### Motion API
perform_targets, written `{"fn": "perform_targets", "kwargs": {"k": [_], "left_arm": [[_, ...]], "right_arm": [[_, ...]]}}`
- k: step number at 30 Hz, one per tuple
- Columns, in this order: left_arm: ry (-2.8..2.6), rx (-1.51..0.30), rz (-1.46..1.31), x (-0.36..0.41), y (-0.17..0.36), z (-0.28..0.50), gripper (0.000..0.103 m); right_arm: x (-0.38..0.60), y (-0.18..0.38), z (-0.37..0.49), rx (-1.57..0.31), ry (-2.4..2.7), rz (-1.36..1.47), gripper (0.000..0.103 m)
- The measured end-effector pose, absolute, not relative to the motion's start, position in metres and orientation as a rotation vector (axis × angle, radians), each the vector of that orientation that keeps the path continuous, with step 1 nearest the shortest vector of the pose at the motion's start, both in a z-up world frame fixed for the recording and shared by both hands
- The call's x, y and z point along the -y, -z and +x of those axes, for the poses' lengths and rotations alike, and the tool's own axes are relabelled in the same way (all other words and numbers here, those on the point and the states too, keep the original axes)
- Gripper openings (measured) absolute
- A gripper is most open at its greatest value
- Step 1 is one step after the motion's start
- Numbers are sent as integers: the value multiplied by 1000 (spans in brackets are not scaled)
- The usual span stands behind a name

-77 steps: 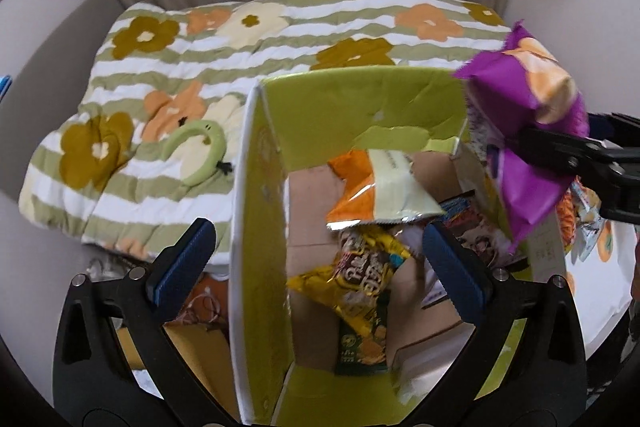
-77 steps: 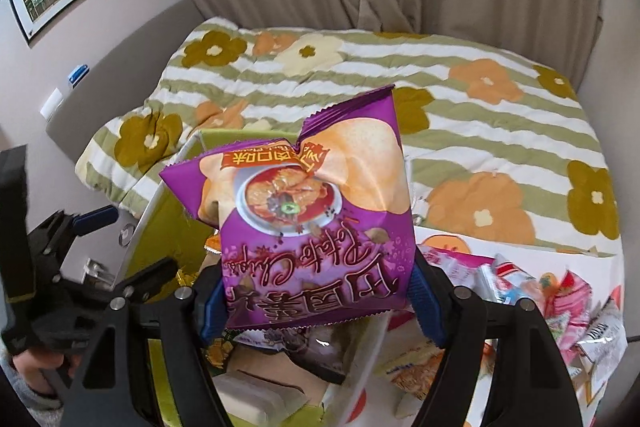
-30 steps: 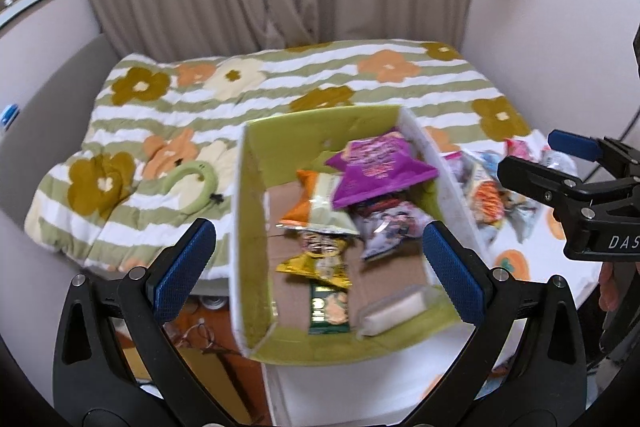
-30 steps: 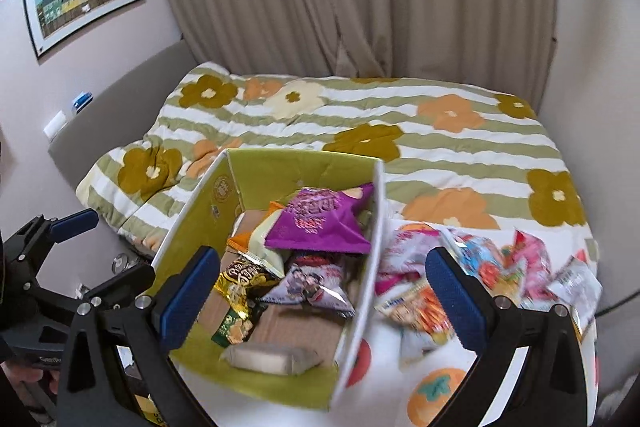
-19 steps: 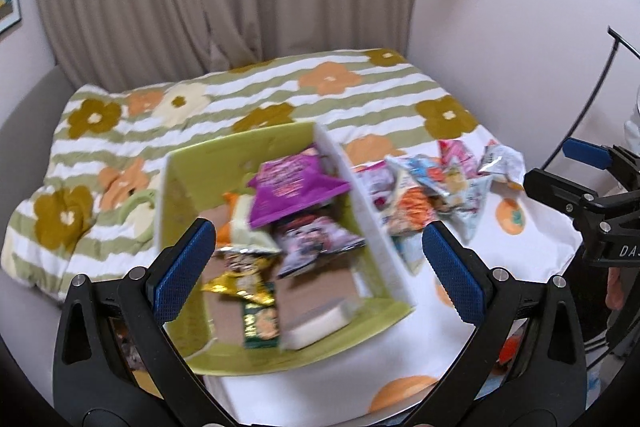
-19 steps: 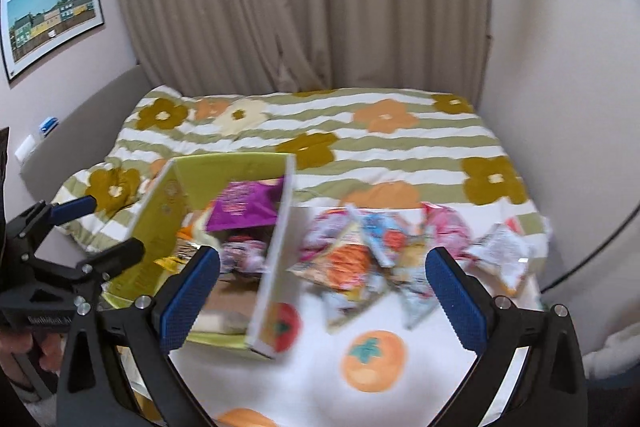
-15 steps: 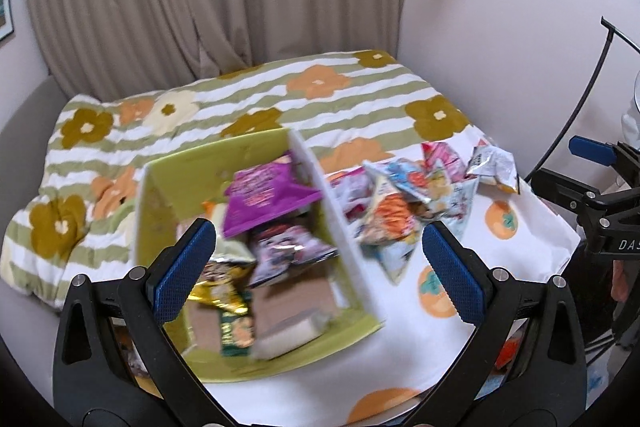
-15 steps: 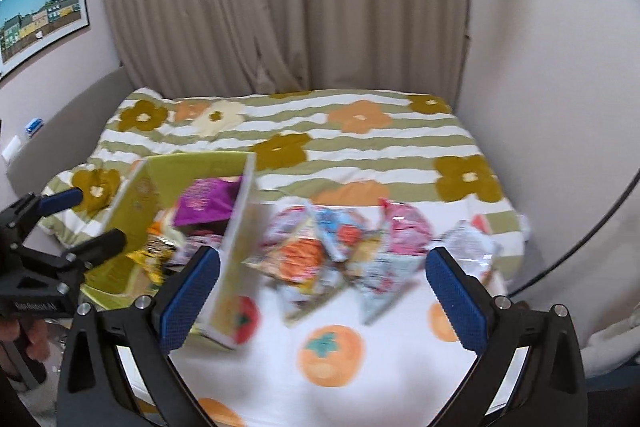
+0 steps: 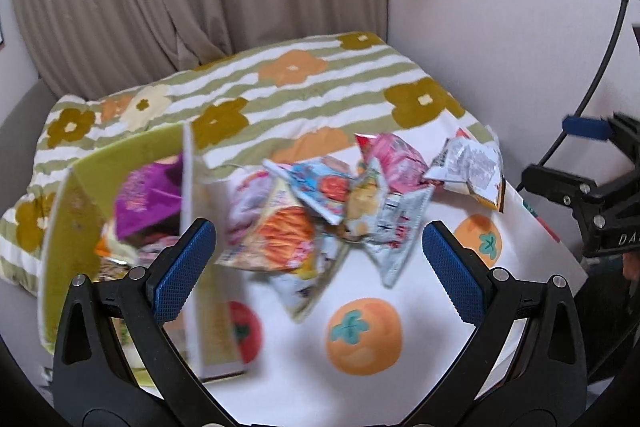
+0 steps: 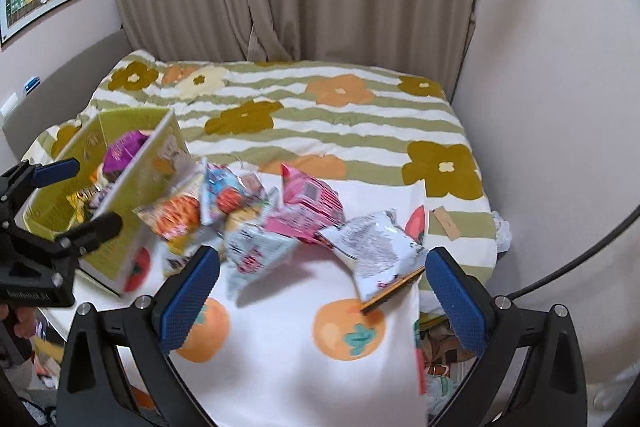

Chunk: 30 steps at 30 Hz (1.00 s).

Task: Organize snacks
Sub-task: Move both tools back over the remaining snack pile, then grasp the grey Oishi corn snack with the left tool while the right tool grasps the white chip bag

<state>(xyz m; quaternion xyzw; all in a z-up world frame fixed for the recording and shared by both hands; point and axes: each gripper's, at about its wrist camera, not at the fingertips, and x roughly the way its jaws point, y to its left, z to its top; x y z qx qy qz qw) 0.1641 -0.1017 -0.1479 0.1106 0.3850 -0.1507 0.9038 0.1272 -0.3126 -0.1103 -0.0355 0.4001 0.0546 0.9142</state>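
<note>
Both the left gripper (image 9: 318, 267) and the right gripper (image 10: 320, 285) hang wide apart and empty above the white cloth (image 10: 280, 327), where loose snack packets (image 10: 280, 223) lie heaped just beside the green box (image 9: 72, 211) holding the purple bag (image 9: 146, 199).

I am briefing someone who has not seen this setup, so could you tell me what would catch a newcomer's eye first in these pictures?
First, the heap of bright snack packets lying loose on the white cloth with orange fruit prints. To its left stands the yellow-green box, with a purple chip bag inside. Both the left gripper and the right gripper frame the scene with jaws wide apart and empty.
</note>
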Motion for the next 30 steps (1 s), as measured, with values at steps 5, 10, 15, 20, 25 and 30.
{"fn": "perform_targets", "kwargs": {"k": [5,10,15,20,25,30], "left_arm": [[290,-783,320,140,184,170,103],[265,-757,443,174,224,181,103],[258,-728,576,201,257,192,103],[269,-728,668,220,279,200,102],[269,-751,690,226,288,208,94],[257,-786,683,225,293,218,78]], "right_arm": [[338,140,145,-846,-158,-119,102],[350,177,165,-883,-191,-153,102],[359,204,179,-906,-201,-200,102],[367,216,188,-913,-202,-234,102],[369,224,195,-918,-219,-239,102],[369,233,204,-933,-241,-247,102]]}}
